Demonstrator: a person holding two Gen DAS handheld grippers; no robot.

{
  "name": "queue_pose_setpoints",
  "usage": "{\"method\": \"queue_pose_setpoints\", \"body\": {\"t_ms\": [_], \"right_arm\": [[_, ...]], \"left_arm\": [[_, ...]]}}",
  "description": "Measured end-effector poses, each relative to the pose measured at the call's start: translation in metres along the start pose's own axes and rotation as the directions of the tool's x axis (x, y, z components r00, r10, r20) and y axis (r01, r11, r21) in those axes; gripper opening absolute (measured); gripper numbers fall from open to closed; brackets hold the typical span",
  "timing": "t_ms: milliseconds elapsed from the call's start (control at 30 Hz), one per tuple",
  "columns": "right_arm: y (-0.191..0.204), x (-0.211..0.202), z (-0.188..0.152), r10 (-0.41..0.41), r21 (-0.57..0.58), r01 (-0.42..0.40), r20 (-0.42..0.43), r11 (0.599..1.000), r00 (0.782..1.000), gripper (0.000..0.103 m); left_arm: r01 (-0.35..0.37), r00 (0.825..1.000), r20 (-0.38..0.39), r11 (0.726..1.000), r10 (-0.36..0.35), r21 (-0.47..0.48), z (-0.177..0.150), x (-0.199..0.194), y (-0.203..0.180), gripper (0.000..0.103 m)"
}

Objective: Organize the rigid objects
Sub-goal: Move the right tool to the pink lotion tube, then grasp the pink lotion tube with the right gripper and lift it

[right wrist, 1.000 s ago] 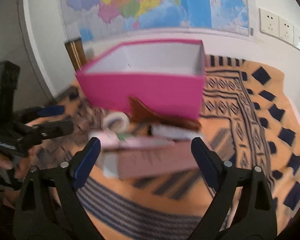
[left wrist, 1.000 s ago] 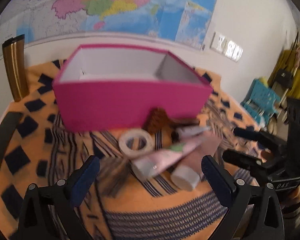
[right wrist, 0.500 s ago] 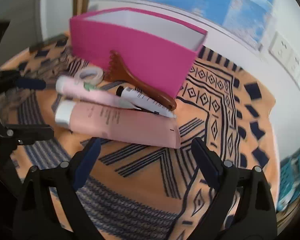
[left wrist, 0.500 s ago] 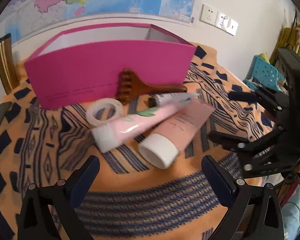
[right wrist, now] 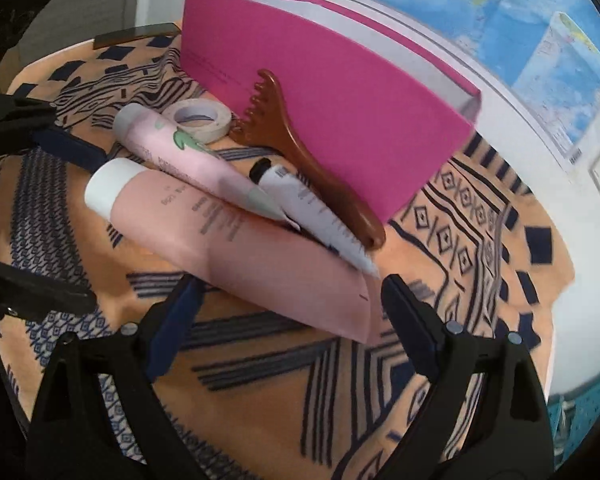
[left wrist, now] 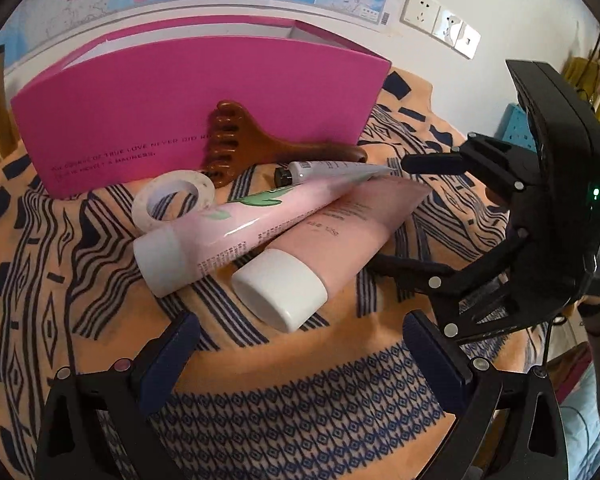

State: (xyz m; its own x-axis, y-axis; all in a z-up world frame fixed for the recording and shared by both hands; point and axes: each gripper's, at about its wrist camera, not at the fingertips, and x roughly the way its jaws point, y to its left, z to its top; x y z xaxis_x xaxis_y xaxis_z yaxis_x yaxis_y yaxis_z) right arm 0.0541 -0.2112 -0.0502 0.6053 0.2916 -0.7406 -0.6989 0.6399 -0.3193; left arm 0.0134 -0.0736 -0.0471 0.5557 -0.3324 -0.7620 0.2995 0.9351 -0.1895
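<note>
both grippers wide, empty: left gripper [left wrist: 296, 356] at big pink tube [left wrist: 324, 240] cap, right gripper [right wrist: 290, 312] at its crimp; pink box [left wrist: 204, 96] behind awaits items.

Both fisheye views are bright, lit by even, soft daylight with only faint shadows. Straight lines bow strongly toward the edges, and black corners ring each frame. In the left wrist view the picture is mostly sharp; a thin streak of glare runs along the pale pink tube [left wrist: 240, 224] at centre, and the white wall [left wrist: 512, 12] at upper right is nearly washed out. The right wrist view is softer, with blur smearing the patterned cloth [right wrist: 480, 240] at right and the map [right wrist: 520, 20] at upper right.
</note>
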Motion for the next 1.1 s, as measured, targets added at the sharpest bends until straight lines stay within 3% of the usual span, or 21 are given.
{"method": "queue_pose_setpoints", "body": {"t_ms": [267,400,567,633,733,867,967,1100], "right_arm": [[0.006,0.009,0.020,0.075,-0.111,-0.074,0.010,0.991,0.997,0.079],[0.009,0.008,0.024,0.110,-0.156,-0.111,-0.015,0.981,0.994,0.056],[0.009,0.006,0.025,0.114,-0.167,-0.118,-0.033,0.979,0.993,0.052],[0.011,-0.001,0.026,0.126,-0.167,-0.128,-0.021,0.978,0.992,0.041],[0.017,-0.010,0.024,0.119,-0.175,-0.120,-0.021,0.977,0.993,0.036],[0.029,-0.017,0.022,0.116,-0.189,-0.116,-0.011,0.975,0.993,0.035],[0.039,-0.025,0.021,0.117,-0.211,-0.115,0.000,0.971,0.993,0.031],[0.050,-0.029,0.020,0.109,-0.246,-0.104,0.004,0.964,0.994,0.028]], "left_arm": [[-0.002,1.000,0.010,0.999,0.003,-0.050,0.007,-0.006,0.017,0.103],[-0.008,1.000,0.018,0.998,0.009,-0.069,0.006,-0.012,0.028,0.103],[-0.003,1.000,0.022,0.997,0.004,-0.083,0.007,-0.014,0.035,0.103],[0.029,0.999,0.030,0.998,-0.028,-0.062,0.005,-0.018,0.031,0.103],[0.057,0.998,0.027,0.998,-0.056,-0.038,0.004,-0.019,0.029,0.103],[0.147,0.989,0.001,0.989,-0.147,-0.034,0.009,-0.011,0.025,0.103],[0.160,0.987,-0.002,0.986,-0.160,-0.040,0.014,-0.007,0.033,0.103],[0.222,0.975,0.037,0.972,-0.220,-0.077,0.024,-0.010,0.044,0.103]]}}
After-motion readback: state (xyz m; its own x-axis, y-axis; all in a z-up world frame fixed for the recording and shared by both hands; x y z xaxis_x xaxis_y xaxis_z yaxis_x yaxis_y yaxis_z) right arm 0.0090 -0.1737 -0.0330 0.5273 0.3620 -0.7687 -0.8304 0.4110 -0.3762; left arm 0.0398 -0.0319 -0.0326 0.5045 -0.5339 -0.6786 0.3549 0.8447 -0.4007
